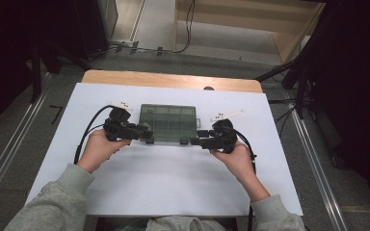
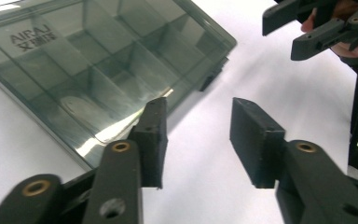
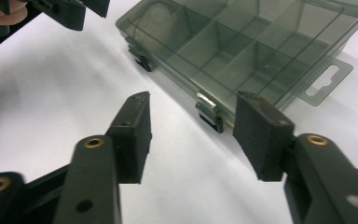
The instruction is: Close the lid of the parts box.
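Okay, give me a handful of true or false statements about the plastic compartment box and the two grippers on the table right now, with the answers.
1. The smoky compartment box has its lid closed. True.
2. The left gripper is clamped on the box. False: its jaws stand apart with bare table between them, beside the box's near edge.
3. The right gripper is open, pointing at a latch on the box's near edge. True.
4. The box lies on a white table. True.
5. The compartments are packed with screws. False: none can be seen through the lid.
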`<state>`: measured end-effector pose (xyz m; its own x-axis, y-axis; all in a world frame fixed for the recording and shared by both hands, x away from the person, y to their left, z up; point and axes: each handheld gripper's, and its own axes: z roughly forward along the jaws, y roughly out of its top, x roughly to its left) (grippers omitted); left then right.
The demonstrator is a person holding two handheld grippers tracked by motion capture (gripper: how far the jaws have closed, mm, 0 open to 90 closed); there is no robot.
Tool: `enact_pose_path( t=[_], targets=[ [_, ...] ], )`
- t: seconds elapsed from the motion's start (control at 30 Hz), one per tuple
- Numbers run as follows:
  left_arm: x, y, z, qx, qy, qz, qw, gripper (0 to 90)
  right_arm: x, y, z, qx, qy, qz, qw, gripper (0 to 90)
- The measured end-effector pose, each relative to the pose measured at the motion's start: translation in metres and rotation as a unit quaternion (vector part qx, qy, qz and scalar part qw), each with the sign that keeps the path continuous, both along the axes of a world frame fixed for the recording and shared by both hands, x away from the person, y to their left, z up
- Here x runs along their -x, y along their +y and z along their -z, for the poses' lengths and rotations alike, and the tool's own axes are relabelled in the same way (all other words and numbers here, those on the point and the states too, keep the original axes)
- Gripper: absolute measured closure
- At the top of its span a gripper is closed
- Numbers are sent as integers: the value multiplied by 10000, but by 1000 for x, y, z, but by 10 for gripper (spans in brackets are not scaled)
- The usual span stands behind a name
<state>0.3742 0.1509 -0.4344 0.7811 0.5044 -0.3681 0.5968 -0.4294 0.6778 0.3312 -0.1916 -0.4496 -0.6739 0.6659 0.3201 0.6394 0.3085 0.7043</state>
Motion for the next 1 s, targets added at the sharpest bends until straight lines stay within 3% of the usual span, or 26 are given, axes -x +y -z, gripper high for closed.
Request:
enact_pose_path(
  t=[0.13,0.23,0.33,0.47,0.6,1.0],
  targets=[
    [10,2,3,-95,-7,-34,9999,508,8,-1,1,47,-53,-59,10000,416],
    [17,4,4,-26,68,-22,10000,487,14,-2,2,77,-127,-76,9999,387],
    [23,4,5,-112,-29,32,9999,443,19,-3,4,96,-165,-97,9998,362],
    [31,7,7,-2,-64,11,10000,390,26,-6,7,59,-159,-72,9998,325],
    [38,8,10,-56,-152,60,9998,355,32,-7,8,56,-169,-63,9998,296],
    [53,20,18,-2,-234,76,9997,311,49,-10,19,107,-193,-77,9997,245]
  ],
)
